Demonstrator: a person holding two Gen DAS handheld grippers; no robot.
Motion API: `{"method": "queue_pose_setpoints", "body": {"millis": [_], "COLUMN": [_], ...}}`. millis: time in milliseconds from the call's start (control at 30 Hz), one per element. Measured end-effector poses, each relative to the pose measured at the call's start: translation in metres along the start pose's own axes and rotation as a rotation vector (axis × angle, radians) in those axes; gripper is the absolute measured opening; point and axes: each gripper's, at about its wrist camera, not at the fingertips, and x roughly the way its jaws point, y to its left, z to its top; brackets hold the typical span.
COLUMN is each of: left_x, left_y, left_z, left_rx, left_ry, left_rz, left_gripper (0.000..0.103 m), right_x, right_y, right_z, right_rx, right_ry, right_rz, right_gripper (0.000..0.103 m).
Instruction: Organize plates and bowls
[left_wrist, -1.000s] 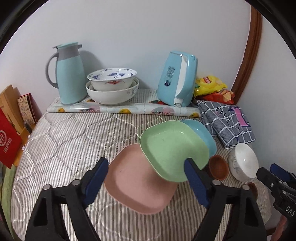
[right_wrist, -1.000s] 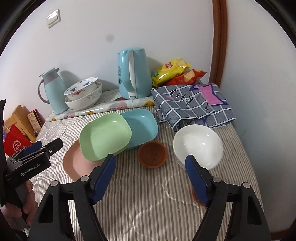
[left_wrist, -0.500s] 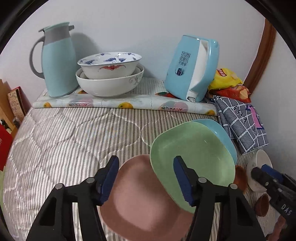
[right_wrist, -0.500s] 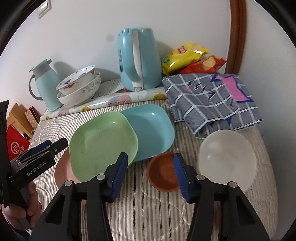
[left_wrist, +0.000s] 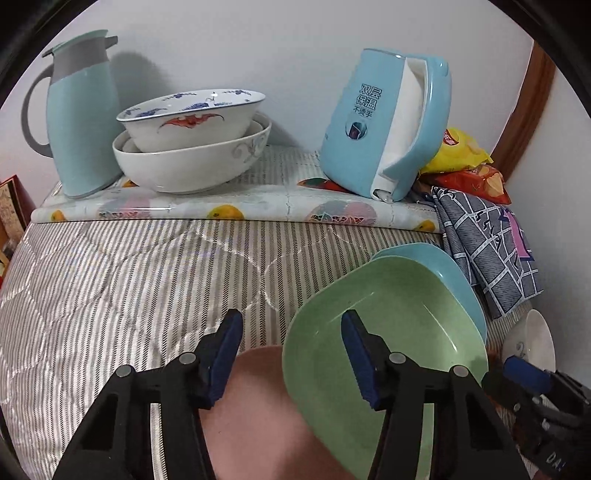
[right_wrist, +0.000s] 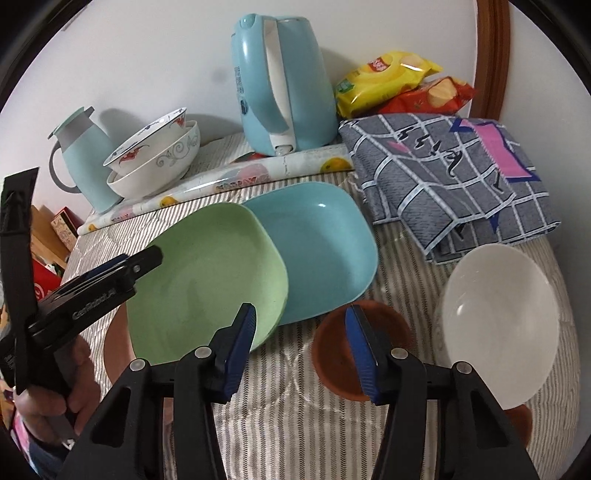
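Three square plates overlap in a row on the striped quilt of the bed (left_wrist: 110, 288): a green plate (right_wrist: 207, 280) in the middle rests partly on a pink plate (left_wrist: 258, 417) to its near left and partly on a blue plate (right_wrist: 317, 251) to its far right. Just right of the plates sits a small brown bowl (right_wrist: 332, 347), and right of that a white bowl (right_wrist: 498, 325) (tilted toward the camera, with a second brown dish (right_wrist: 521, 421) showing under its near edge).

The left hand-held gripper (left_wrist: 291, 350) hangs open over the near left edge of the green plate, one finger above the pink plate and one above the green, gripping nothing. The right hand-held gripper (right_wrist: 301, 347) is open too, its right finger over the brown bowl and its left finger at the green plate's near right edge.

Farther back, on a fruit-patterned mat (left_wrist: 229, 206), stand a pale blue jug (left_wrist: 81, 122), two stacked china bowls (left_wrist: 192, 147) and a blue kettle (left_wrist: 384, 125). At the far right lie a folded checked cloth (right_wrist: 450, 177) and snack bags (right_wrist: 399, 85).
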Motion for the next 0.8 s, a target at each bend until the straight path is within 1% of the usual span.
{"method": "queue_pose_setpoints", "body": {"millis": [33,67,133,200,233,267,333,367,400,567,800], "left_x": [0.002,0.004,0.008,0.009,0.009,0.009,0.007,0.005,0.004,-0.009,-0.036], "left_y": [-0.001,-0.001,0.0,0.002,0.003,0.004,0.005,0.004,0.004,0.01,0.021], "left_z": [0.0,0.0,-0.001,-0.002,-0.003,-0.003,-0.005,-0.006,-0.007,-0.011,-0.018], "left_rx": [0.003,0.005,0.001,-0.008,-0.007,-0.007,-0.008,-0.006,-0.005,-0.022,-0.051], "left_ry": [0.002,0.007,0.023,0.023,0.022,0.023,0.025,0.026,0.025,0.013,-0.017], "left_rz": [0.001,-0.001,-0.014,-0.024,-0.024,-0.032,-0.068,-0.067,-0.06,-0.062,-0.051], "left_gripper": [0.051,0.045,0.038,0.032,0.026,0.021,0.012,0.011,0.011,0.01,0.01], "right_x": [0.002,0.004,0.011,0.016,0.019,0.02,0.02,0.019,0.018,0.013,-0.007], "right_y": [0.001,0.003,0.006,0.008,0.008,0.009,0.01,0.012,0.013,0.016,0.029], "right_z": [0.0,0.0,0.001,0.001,0.001,0.002,0.003,0.003,0.004,0.004,0.0], "right_rx": [-0.002,-0.004,-0.01,-0.011,-0.013,-0.013,-0.017,-0.024,-0.029,-0.039,-0.061], "right_ry": [0.005,0.009,0.027,0.042,0.045,0.044,0.031,0.018,0.009,-0.017,-0.052], "right_rz": [0.004,0.006,0.008,0.006,0.005,0.001,0.001,-0.005,-0.015,-0.024,-0.008], "right_gripper": [0.051,0.05,0.045,0.031,0.028,0.023,0.016,0.012,0.011,0.009,0.008]}}
